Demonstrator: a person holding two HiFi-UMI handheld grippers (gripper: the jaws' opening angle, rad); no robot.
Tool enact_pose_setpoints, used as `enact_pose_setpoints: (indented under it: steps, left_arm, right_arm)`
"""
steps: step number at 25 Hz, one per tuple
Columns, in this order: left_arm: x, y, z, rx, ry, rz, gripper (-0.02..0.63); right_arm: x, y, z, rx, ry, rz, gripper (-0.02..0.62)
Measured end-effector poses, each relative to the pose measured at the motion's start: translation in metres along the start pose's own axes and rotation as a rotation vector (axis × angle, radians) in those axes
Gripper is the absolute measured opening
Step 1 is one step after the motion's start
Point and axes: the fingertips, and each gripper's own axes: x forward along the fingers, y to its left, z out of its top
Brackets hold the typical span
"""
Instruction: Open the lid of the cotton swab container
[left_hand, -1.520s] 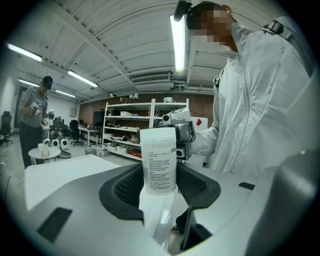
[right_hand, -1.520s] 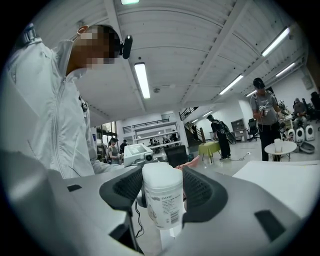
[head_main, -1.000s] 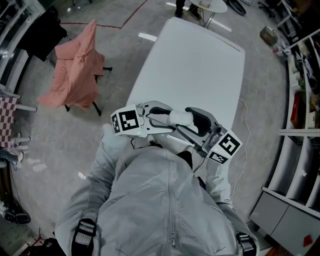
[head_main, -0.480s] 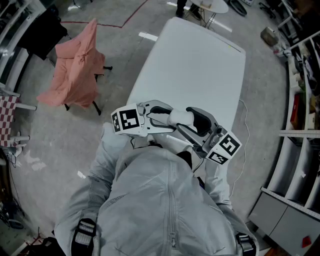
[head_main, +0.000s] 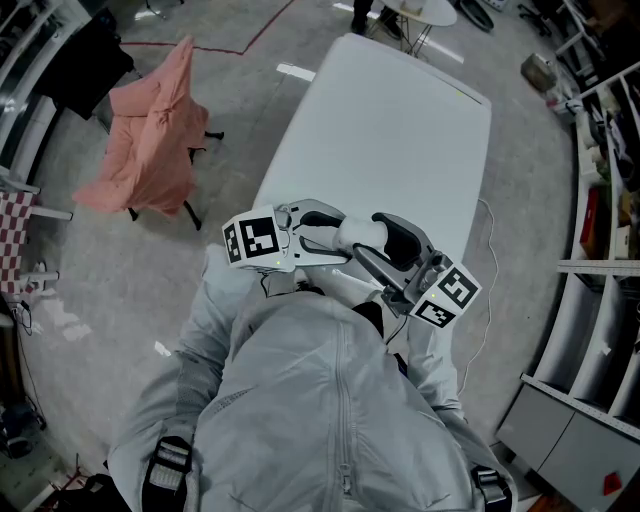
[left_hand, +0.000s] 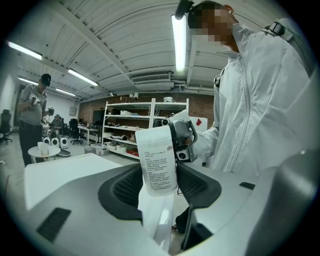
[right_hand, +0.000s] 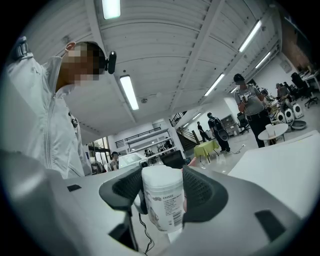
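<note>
table (head_main: 400, 130): white, long, rounded corners, from frame centre to top
floor (head_main: 240, 120): grey, around the table
on floor: chair draped in pink cloth (head_main: 150, 130), upper left

Grey concrete floor (head_main: 235, 95), long white table (head_main: 400, 130), pink-draped chair (head_main: 150, 135), metal shelving (left_hand: 131, 122), ceiling strip lights (left_hand: 179, 42)

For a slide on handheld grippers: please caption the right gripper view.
The right gripper, jaws clamped on a white, labelled cotton swab container, workshop ceiling lights overhead.
</note>
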Motion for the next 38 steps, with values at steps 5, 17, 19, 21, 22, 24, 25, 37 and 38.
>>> enact_pose_setpoints:
  steps: [5, 17, 19, 21, 22, 24, 25, 37, 38]
  left_arm:
    - [0.003, 0.003, 0.0, -0.003, 0.008, 0.002, 0.225]
    - [0.002, 0.013, 0.002, -0.016, -0.009, 0.003, 0.23]
    - [0.002, 0.014, 0.001, -0.03, -0.006, -0.005, 0.23]
    - [0.002, 0.013, 0.0, -0.047, -0.005, -0.025, 0.23]
    - [0.001, 0.013, 0.001, -0.051, -0.009, -0.038, 0.228]
    - [0.0, 0.012, 0.004, -0.048, -0.022, -0.061, 0.222]
    - [-0.001, 0.011, 0.006, -0.043, -0.029, -0.071, 0.221]
    - [-0.003, 0.006, 0.016, -0.033, -0.086, -0.14, 0.212]
    - [-0.002, 0.005, 0.016, -0.032, -0.086, -0.143, 0.212]
  right_arm:
    - [-0.001, -0.005, 0.001, 0.023, -0.002, 0.002, 0.259]
    - [0.002, -0.019, 0.006, 0.121, -0.043, 0.029, 0.259]
    - [0.002, -0.021, 0.005, 0.132, -0.041, 0.034, 0.259]
    - [0.002, -0.02, 0.003, 0.119, -0.028, 0.049, 0.259]
    - [0.002, -0.019, 0.003, 0.104, -0.023, 0.063, 0.259]
    - [0.0, -0.015, 0.004, 0.079, -0.027, 0.095, 0.261]
    - [-0.001, -0.014, 0.005, 0.071, -0.033, 0.109, 0.261]
    - [-0.001, -0.001, 0.013, -0.027, -0.025, 0.213, 0.259]
    - [-0.001, 0.0, 0.014, -0.027, -0.025, 0.22, 0.259]
